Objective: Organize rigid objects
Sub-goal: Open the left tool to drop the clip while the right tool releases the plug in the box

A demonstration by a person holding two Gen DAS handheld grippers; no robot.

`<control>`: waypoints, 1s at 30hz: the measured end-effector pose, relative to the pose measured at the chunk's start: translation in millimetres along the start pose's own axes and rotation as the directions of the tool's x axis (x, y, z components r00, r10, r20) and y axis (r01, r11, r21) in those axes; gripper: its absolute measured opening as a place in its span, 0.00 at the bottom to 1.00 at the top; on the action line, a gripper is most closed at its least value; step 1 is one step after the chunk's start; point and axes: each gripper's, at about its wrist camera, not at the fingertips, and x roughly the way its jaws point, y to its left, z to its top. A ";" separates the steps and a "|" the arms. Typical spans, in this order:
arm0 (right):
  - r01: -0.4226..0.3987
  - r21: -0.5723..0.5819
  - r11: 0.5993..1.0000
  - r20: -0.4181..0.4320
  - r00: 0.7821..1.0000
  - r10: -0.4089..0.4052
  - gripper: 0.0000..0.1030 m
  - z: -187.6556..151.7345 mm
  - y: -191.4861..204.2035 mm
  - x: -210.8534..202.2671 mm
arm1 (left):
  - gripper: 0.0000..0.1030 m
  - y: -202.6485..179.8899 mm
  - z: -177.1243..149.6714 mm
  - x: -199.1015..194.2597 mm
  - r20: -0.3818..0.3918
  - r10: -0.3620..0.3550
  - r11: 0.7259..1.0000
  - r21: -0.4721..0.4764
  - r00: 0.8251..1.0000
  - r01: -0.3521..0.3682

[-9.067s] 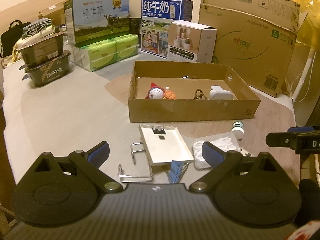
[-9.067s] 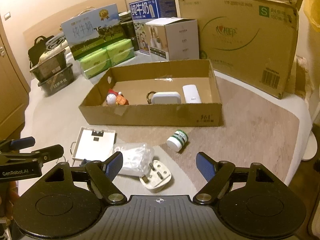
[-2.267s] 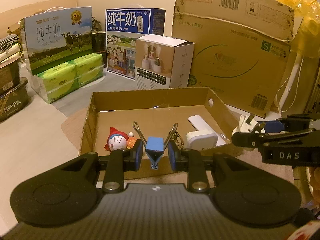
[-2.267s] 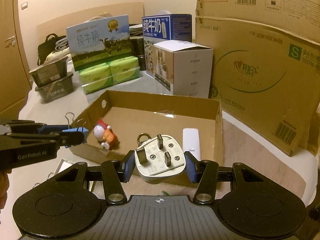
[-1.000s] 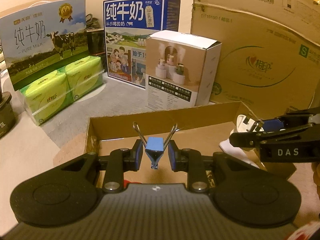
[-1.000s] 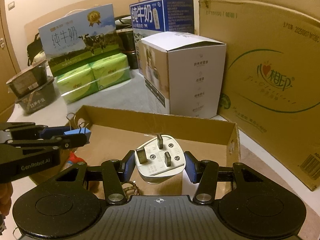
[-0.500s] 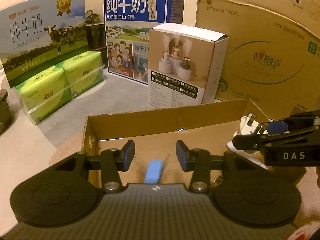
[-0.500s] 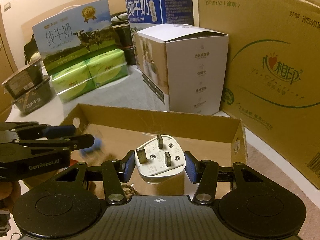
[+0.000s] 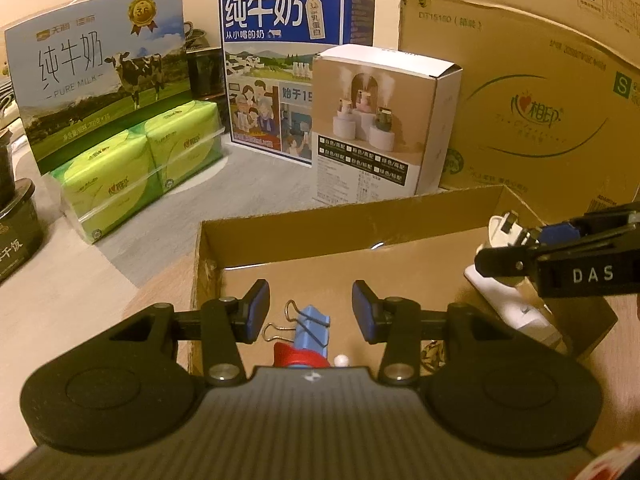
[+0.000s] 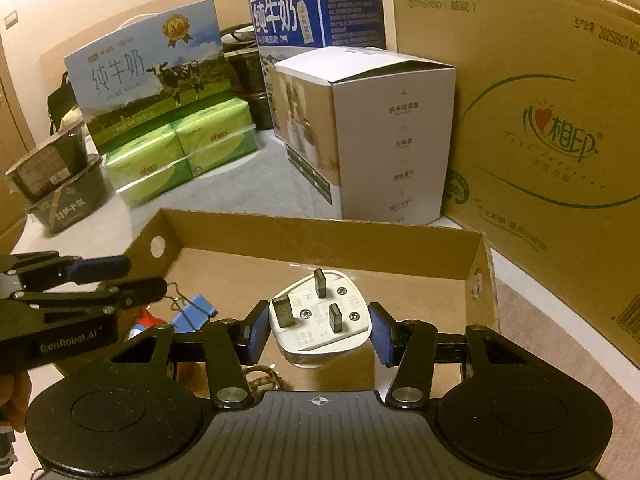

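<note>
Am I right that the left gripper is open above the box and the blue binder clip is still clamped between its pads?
Not quite. In the left wrist view the left gripper is open, but the blue binder clip lies loose in the cardboard box, touching neither pad.

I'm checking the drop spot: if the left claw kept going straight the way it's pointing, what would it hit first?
Most likely the blue binder clip lying in the cardboard tray, right between the open left claw fingers; depth is hard to judge.

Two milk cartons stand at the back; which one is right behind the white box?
The dark blue milk carton, directly behind the white box. The pale one with the cow stands further left, behind the green packs.
</note>
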 end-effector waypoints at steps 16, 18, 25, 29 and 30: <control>-0.010 0.021 1.000 -0.012 1.000 0.010 0.50 1.2 -1.0 9.0 | 0.40 0.2 -2.3 3.1 -0.009 -0.007 1.000 0.003 1.000 0.007; -0.013 0.021 1.000 -0.016 1.000 0.013 0.50 1.4 -1.0 11.3 | 0.40 0.6 -2.7 3.7 -0.011 -0.009 1.000 -0.001 1.000 0.009; -0.066 0.067 0.996 0.010 0.998 0.066 0.63 6.5 -11.1 14.8 | 0.62 1.9 -6.3 2.2 -0.005 0.001 1.000 -0.004 1.000 -0.001; -0.034 0.079 0.996 0.015 0.999 0.033 0.69 2.6 -16.0 8.6 | 0.72 1.1 -8.2 -1.9 0.006 -0.004 1.000 -0.006 1.000 0.004; -0.029 0.080 0.996 0.008 1.000 0.028 0.69 1.4 -16.3 7.9 | 0.73 0.7 -8.5 -2.7 0.006 -0.005 1.000 -0.006 1.000 0.005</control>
